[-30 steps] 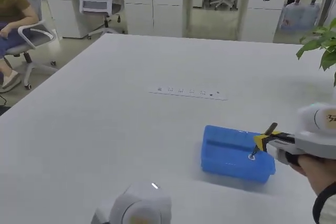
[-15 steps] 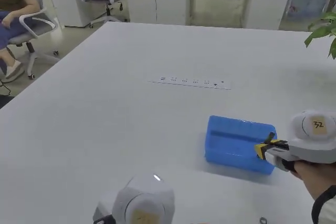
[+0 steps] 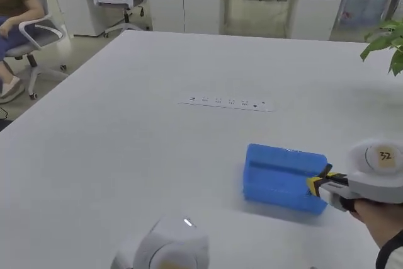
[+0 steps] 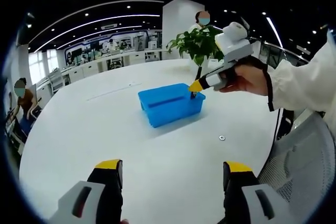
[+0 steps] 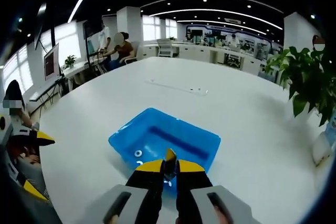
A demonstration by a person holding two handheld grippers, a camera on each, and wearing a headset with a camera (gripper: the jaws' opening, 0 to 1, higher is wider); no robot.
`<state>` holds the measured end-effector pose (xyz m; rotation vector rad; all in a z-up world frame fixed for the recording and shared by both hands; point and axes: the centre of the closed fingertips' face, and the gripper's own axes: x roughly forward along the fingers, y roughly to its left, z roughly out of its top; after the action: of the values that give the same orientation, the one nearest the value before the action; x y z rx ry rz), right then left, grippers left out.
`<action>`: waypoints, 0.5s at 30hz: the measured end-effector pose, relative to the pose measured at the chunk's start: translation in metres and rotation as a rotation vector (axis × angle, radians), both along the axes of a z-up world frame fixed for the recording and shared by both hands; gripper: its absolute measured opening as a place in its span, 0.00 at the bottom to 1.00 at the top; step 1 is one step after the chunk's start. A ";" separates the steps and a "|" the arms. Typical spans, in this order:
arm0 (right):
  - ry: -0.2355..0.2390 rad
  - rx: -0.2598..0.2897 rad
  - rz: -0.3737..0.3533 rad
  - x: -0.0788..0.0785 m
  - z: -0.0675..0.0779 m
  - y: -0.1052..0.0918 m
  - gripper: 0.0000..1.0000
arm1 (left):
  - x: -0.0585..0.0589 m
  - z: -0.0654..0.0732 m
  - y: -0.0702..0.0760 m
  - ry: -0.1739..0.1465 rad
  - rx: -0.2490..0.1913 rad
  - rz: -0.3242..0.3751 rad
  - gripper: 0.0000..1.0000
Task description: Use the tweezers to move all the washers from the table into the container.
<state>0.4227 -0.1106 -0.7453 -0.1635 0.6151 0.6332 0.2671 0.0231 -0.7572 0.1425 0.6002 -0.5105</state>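
Washer in container; beside right claw

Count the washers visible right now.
2. One washer on the table, beside the blue container; a second washer inside it. Others may hide behind the right gripper.

Left gripper: grey-white body, black jaws capped in yellow, dark slot in each arm. Rounded white dome on top, small lit dot on it. Right gripper: same grey-white shell, black jaws, yellow tips. Carries a round white cap with a tan sticker marked 32. Wears a white long sleeve, dark band at the cuff.
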 end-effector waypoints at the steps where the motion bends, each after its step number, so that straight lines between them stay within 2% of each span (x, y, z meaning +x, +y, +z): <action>1: -0.005 0.009 -0.003 -0.001 0.005 -0.001 0.05 | 0.000 0.000 0.000 0.000 0.001 0.000 0.80; 2: -0.030 0.025 -0.011 -0.005 0.016 0.000 0.05 | 0.000 0.000 0.000 -0.002 0.001 -0.001 0.80; 4: -0.046 0.062 -0.028 -0.011 0.029 -0.001 0.04 | 0.000 0.001 0.000 -0.003 0.002 -0.001 0.80; 8: -0.056 0.103 -0.044 -0.020 0.038 -0.006 0.04 | 0.000 0.000 -0.001 -0.003 0.005 -0.006 0.80; 10: -0.041 0.102 -0.033 -0.030 0.035 -0.005 0.04 | 0.000 0.001 -0.001 -0.007 0.007 -0.007 0.80; 13: -0.026 0.073 -0.023 -0.044 0.025 -0.007 0.04 | -0.001 0.001 -0.001 -0.008 0.005 -0.008 0.80; 14: -0.015 0.075 -0.023 -0.048 0.021 -0.007 0.04 | -0.001 0.002 -0.002 -0.012 0.006 -0.009 0.80; 15: 0.016 0.084 -0.021 -0.054 0.015 -0.007 0.04 | -0.001 0.002 -0.002 -0.014 0.005 -0.009 0.80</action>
<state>0.3684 -0.1177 -0.7300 -0.0736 0.6043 0.6391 0.2665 0.0214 -0.7549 0.1536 0.5874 -0.5167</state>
